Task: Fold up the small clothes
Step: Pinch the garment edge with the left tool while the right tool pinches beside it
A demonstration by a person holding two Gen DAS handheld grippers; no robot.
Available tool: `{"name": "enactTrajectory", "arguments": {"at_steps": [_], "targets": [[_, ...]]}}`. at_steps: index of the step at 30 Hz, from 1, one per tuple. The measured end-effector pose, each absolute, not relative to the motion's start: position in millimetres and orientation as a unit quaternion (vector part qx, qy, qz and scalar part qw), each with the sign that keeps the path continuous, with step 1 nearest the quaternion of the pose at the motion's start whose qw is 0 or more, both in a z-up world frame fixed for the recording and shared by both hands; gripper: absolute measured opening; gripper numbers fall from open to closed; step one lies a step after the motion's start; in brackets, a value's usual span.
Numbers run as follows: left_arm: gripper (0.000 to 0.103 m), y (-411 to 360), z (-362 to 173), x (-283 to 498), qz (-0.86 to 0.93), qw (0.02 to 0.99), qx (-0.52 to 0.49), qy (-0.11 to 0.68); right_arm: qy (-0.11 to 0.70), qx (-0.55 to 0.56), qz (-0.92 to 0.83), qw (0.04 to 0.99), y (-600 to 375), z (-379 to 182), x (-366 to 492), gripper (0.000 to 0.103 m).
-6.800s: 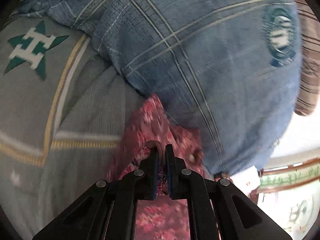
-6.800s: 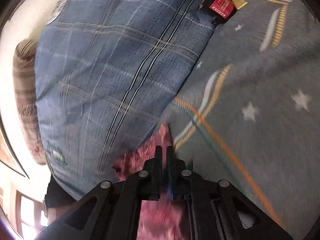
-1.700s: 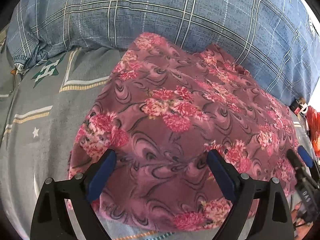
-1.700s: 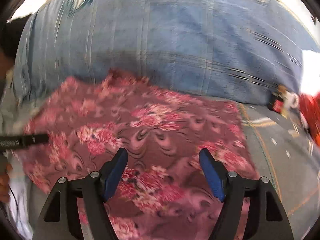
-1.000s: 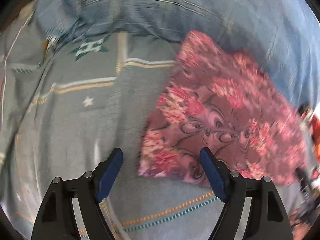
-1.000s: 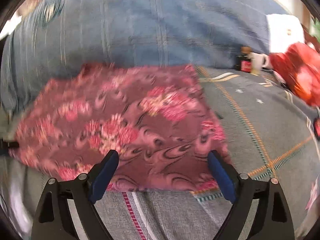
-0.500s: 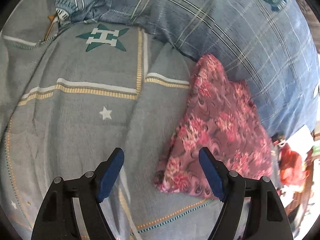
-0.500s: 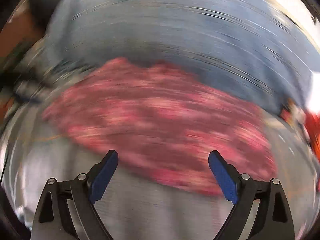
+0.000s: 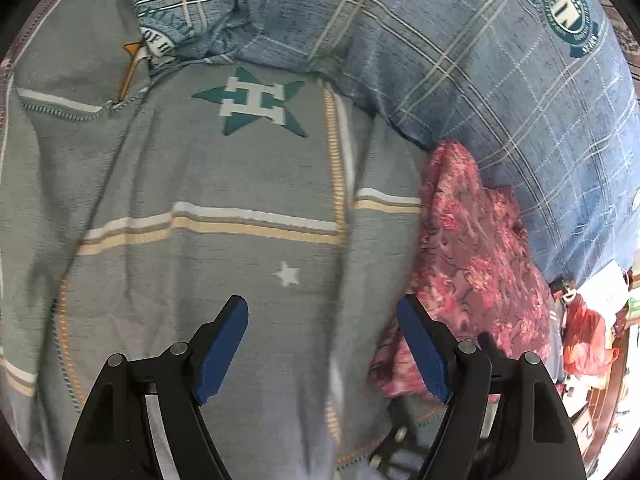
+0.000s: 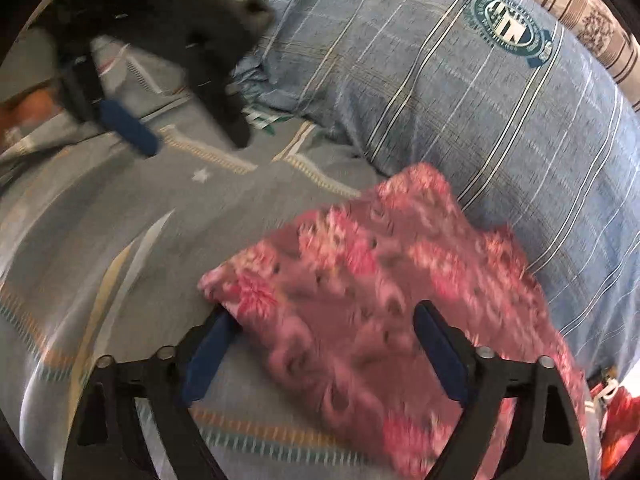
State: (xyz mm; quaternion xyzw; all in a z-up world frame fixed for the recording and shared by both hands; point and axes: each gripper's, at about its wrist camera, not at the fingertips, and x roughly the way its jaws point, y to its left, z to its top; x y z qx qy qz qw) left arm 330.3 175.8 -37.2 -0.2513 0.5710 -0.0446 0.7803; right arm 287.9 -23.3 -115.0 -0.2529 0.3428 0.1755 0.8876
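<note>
- The floral cloth (image 10: pixel 372 288) looks thin, light and limp; I judge it will drape and slide on itself rather than hold a crease, so it needs a pinch at an edge or corner, not in the middle.
- The best hold seems to be the near corner that lies just ahead of the right gripper (image 10: pixel 320 344), beside its left finger; the far edge against the blue checked pillow (image 10: pixel 460 92) would be the second hold.
- The cloth is dusky pink with red and pale blossoms and dark swirls, lying as a flat, roughly four-sided piece with a soft, slightly wavy border. The right wrist view is blurred, so seams or hems cannot be told.
- The right gripper's jaws stand wide and empty, with the cloth lying between and beyond them.
- The left gripper (image 9: pixel 324 344) is also spread wide, holding nothing; only the grey bedspread (image 9: pixel 200 184) lies between its jaws, and the cloth (image 9: pixel 476 264) sits off beyond its right finger, touching the pillow (image 9: pixel 460 52).
</note>
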Motion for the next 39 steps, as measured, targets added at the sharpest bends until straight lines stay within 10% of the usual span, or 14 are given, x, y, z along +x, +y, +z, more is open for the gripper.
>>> {"name": "enactTrajectory", "arguments": {"at_steps": [1,3,30,32,34,39], "targets": [[0.076,178.5,-35.7,329.8,-0.042,0.781,-0.251,0.571,0.342,-0.254,0.176,0.887,-20.6,-116.9,292.1,0.068],[0.076,181.5,-32.1,329.6,-0.04,0.783,-0.25,0.568,0.345,-0.259,0.176,0.885,-17.9,-117.7,297.0,0.015],[0.078,59.3,-75.9,470.1,-0.186,0.707,-0.269,0.627,0.243,-0.135,0.182,0.943,-88.0,-88.0,262.0,0.005],[0.067,51.6,-74.7,470.1,-0.197,0.712,-0.259,0.622,0.244,-0.124,0.182,0.944,-92.8,-87.9,260.9,0.005],[0.017,44.7,-70.3,471.9,-0.187,0.726,-0.232,0.62,0.247,-0.112,0.181,0.945,-98.9,-87.8,261.9,0.005],[0.008,40.7,-46.4,465.8,-0.182,0.751,-0.23,0.592,0.246,-0.083,0.175,0.95,-115.3,-81.9,260.6,0.005]]}}
